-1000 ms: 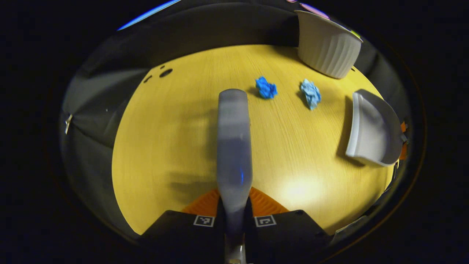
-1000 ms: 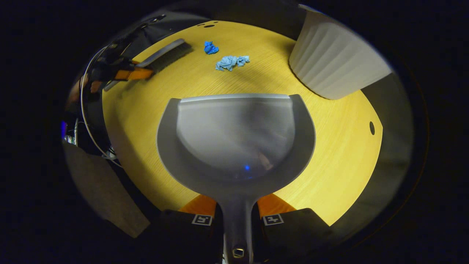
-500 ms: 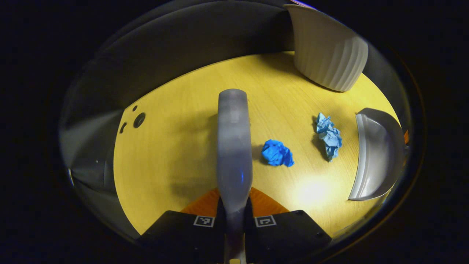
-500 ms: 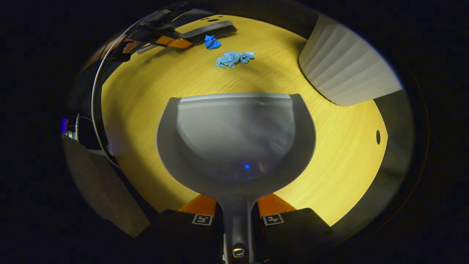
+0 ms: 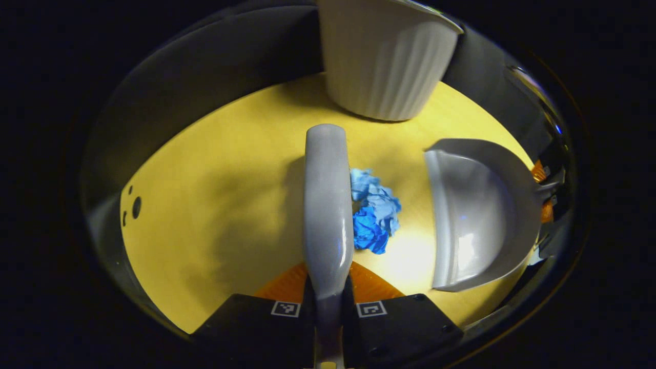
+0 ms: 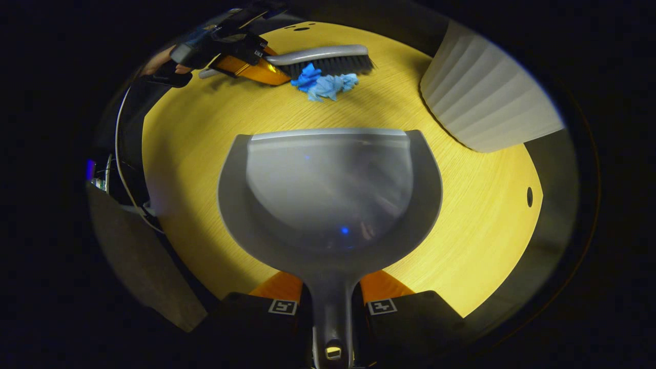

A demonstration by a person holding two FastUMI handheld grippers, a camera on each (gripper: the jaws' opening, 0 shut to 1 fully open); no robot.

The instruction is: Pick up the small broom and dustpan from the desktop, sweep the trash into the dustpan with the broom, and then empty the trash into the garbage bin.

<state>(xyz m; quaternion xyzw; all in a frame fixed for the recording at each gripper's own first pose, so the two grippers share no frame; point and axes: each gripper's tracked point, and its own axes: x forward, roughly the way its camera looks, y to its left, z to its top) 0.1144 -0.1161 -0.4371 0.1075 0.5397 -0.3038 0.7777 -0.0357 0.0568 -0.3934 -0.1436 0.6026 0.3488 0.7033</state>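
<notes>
Left gripper (image 5: 328,294): pinching my grey plastic broom (image 5: 327,205) — two blue paper balls (image 5: 374,212) touch its bristles.
Right gripper (image 6: 332,302): pinching my grey dustpan (image 6: 330,195), near the paper.
Bin: white ribbed garbage bin (image 5: 382,56) stands behind.

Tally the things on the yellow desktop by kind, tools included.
Crumpled paper wads: 2, dark blue and light blue
Broom: 1
Dustpan: 1
Garbage bin: 1
Total: 5

free: bare desktop (image 6: 461,225) beside dustpan (image 6: 328,189) | obstacle: bin (image 6: 487,102), probably near
</notes>
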